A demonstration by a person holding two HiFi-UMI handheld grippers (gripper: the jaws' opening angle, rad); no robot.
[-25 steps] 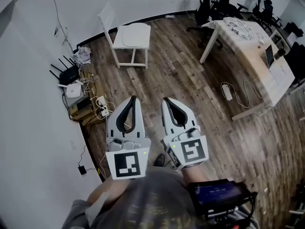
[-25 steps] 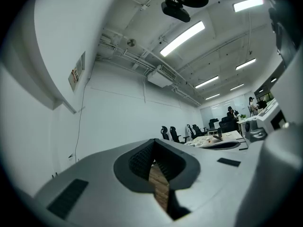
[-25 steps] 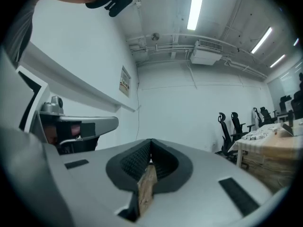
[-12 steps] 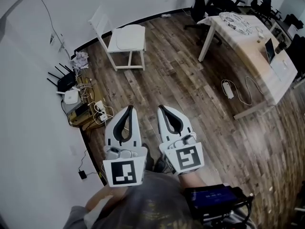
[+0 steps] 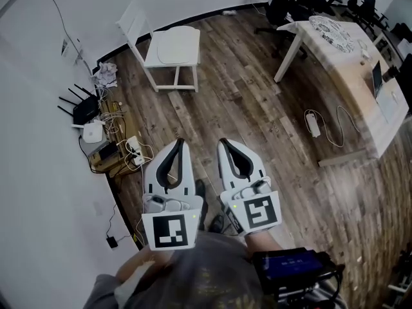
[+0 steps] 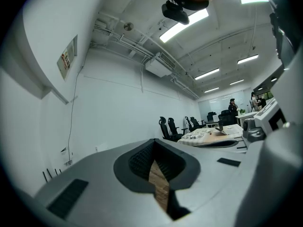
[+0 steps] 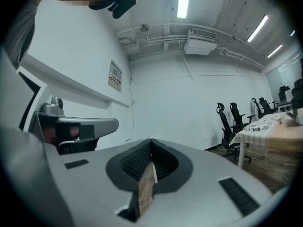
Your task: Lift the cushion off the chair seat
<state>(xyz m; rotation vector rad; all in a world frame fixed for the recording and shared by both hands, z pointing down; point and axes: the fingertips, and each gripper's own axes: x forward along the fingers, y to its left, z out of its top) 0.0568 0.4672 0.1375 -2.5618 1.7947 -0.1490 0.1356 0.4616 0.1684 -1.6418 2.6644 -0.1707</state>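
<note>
Claws first: my left claw (image 5: 179,141) and my right claw (image 5: 223,141) sit side by side just in front of me, both level. Each has its jaws pressed together on nothing. Each claw's own view shows the tips meeting, with only a sliver of wooden floor (image 5: 257,108) behind them. Those views alone show the ceiling lights (image 7: 182,1) and a wall notice (image 7: 115,77). Only the head view shows the white chair (image 5: 138,21), well ahead near the wall, with the pale cushion (image 5: 174,44) lying flat on its seat. Further right stands the table (image 5: 351,69), carrying a laptop (image 5: 385,89).
</note>
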